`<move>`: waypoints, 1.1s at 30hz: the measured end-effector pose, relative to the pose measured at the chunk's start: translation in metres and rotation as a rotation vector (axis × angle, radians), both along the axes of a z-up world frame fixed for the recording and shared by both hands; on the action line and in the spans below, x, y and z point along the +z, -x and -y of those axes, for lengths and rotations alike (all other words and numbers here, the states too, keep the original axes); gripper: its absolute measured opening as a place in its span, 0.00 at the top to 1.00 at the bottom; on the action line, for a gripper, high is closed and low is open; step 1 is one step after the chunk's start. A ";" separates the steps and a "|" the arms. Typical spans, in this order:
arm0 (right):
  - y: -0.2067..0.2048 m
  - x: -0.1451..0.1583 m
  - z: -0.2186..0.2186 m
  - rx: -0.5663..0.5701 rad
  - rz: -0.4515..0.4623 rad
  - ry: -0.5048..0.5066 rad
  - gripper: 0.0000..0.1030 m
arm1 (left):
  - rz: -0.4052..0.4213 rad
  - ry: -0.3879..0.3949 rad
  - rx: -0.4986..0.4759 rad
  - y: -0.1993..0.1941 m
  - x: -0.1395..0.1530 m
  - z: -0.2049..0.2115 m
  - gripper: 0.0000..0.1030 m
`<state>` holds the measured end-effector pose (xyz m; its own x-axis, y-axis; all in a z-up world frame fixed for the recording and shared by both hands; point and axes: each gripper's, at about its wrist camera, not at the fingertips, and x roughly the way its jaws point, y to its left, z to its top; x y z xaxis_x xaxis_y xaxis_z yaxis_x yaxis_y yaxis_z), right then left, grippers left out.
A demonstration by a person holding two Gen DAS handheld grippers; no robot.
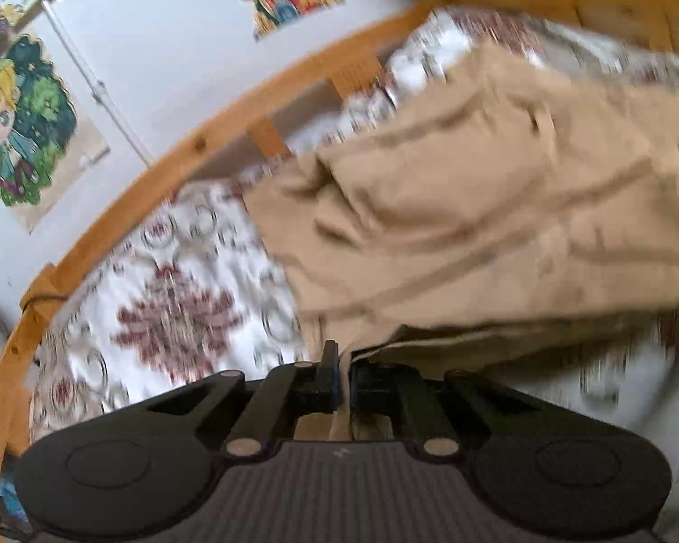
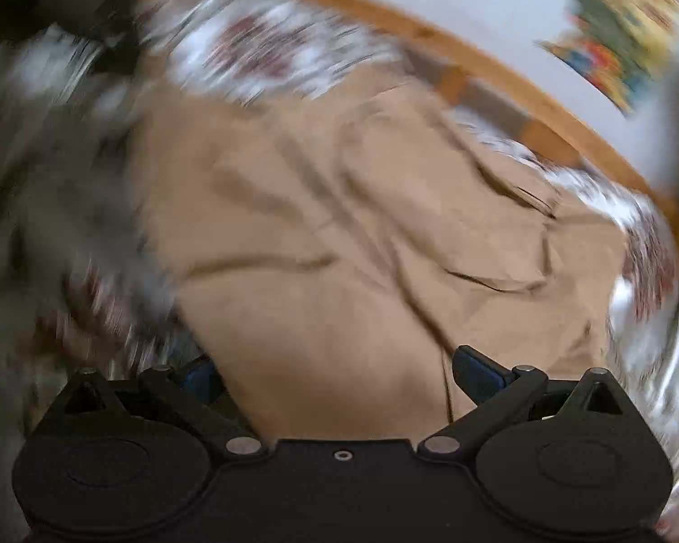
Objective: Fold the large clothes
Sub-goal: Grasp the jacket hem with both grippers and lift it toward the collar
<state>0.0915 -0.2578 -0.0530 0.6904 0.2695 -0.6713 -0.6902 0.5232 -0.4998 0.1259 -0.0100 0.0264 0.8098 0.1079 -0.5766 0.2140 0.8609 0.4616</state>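
Tan garment (image 1: 498, 208), large, probably trousers or a jacket; pocket-like slits visible, type not certain. It lies rumpled across the bed on a floral bedspread (image 1: 176, 312), one edge raised toward the near side.

Left gripper (image 1: 344, 380): jaws drawn together on a thin edge of the tan cloth, which passes between the fingers and back toward the handle. Judged purpose: a hem or corner pinched so the layer can be carried over.

Right gripper (image 2: 335, 371): jaws spread wide, cloth lying between and over them, the left finger partly covered. No pinch evident; it looks placed to take a second hold or to have just let go, cannot tell which.

Both views are smeared by motion, more so the right.

Surroundings: wooden bed rail (image 1: 194, 145) along the far side, pale wall with cartoon posters (image 1: 18, 122) beyond.

Fold judged early: no flat, squared layers yet.
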 end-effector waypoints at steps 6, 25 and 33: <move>0.015 0.001 0.015 -0.046 0.119 0.231 0.22 | 0.084 0.093 0.011 -0.009 0.033 -0.006 0.96; 0.062 0.119 0.059 0.007 0.349 0.186 0.94 | 0.125 0.167 -0.091 0.109 0.077 -0.054 0.97; -0.079 0.117 0.029 -0.016 0.373 0.258 0.90 | 0.044 0.060 0.110 -0.010 0.078 -0.033 0.96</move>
